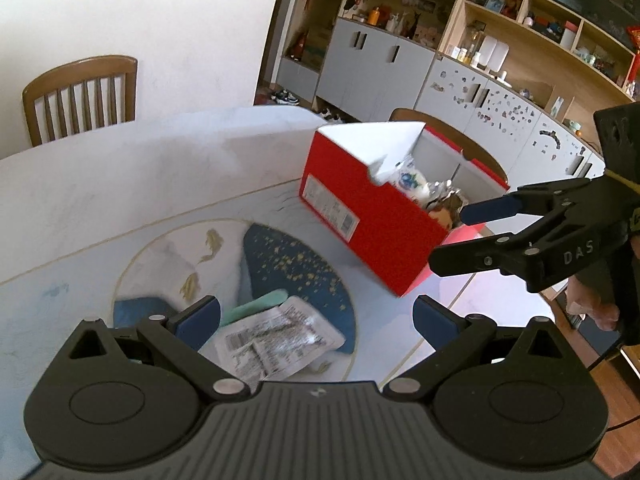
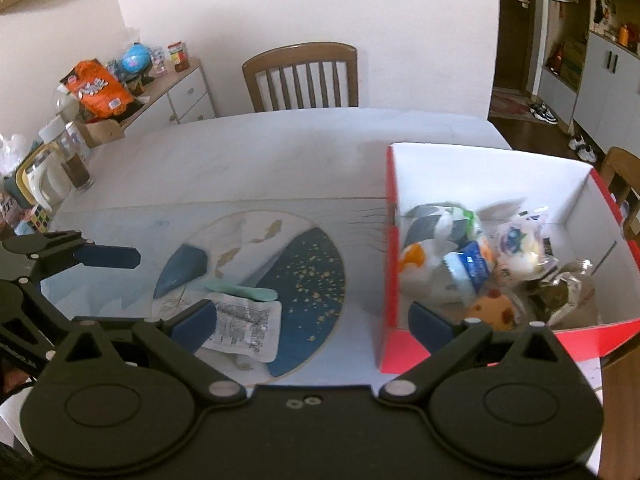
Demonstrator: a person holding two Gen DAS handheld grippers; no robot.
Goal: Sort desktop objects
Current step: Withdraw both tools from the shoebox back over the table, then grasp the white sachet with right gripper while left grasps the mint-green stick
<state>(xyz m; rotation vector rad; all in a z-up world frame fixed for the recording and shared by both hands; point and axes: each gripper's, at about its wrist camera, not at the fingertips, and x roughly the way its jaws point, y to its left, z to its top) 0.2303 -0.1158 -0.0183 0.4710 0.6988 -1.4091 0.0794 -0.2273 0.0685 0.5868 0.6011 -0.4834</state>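
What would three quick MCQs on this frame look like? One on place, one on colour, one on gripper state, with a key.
1. Where does the white printed packet lie?
A. inside the box
B. on the table mat, outside the box
C. on the chair

2. What colour is the outside of the box?
A. red
B. green
C. brown

3. How does the left gripper stand?
A. shut on the packet
B. shut on the box wall
C. open, holding nothing

Key: 1 B, the packet rests on the round-patterned mat beside a mint green item, left of the box. 2 A, the box walls are red outside and white inside. 3 C, its blue pads sit wide apart above the packet; the right gripper is open too.
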